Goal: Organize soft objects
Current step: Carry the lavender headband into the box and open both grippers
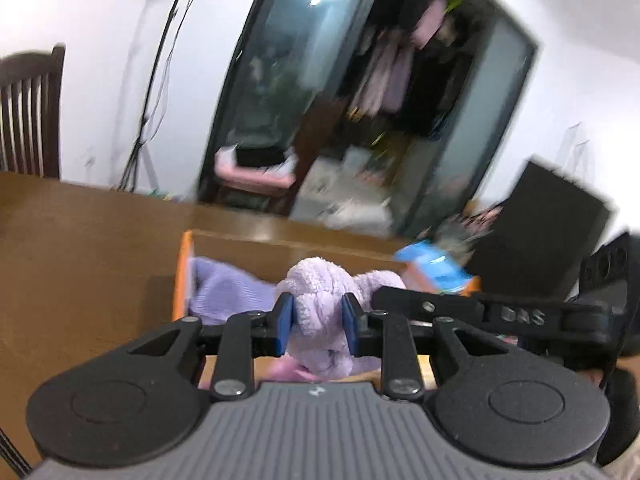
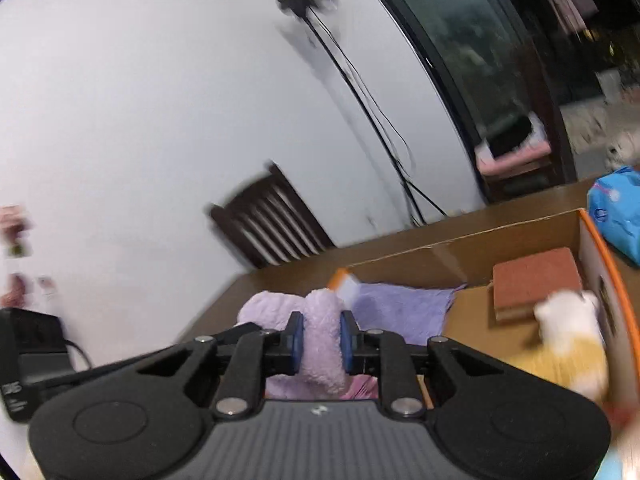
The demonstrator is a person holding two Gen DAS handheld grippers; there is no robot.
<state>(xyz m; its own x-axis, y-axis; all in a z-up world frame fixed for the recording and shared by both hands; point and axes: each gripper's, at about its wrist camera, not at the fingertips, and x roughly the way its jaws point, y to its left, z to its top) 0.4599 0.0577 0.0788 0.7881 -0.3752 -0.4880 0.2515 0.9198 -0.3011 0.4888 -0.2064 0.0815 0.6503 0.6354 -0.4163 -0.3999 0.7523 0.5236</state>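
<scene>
Both claws pinch the same fluffy lilac plush cloth (image 1: 324, 312): the left gripper (image 1: 318, 326) squeezes one bunched part between its blue pads, and the right gripper (image 2: 322, 338) clamps another fold, holding it above the open cardboard box (image 2: 472, 256) on the brown table (image 1: 80, 240). Inside the box lie a purple towel (image 2: 396, 312), a rust-coloured sponge block (image 2: 534, 280) and a white-and-yellow plush toy (image 2: 568, 328). The only legible writing is embossed lettering on the other gripper's black arm in the left view, seemingly "DAS", while the print on the blue packet (image 2: 618, 216) beside the box is too blurred to read

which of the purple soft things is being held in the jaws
The fluffy lilac plush towel, clamped by both grippers. The flat ribbed purple cloth lies untouched in the cardboard box.
</scene>
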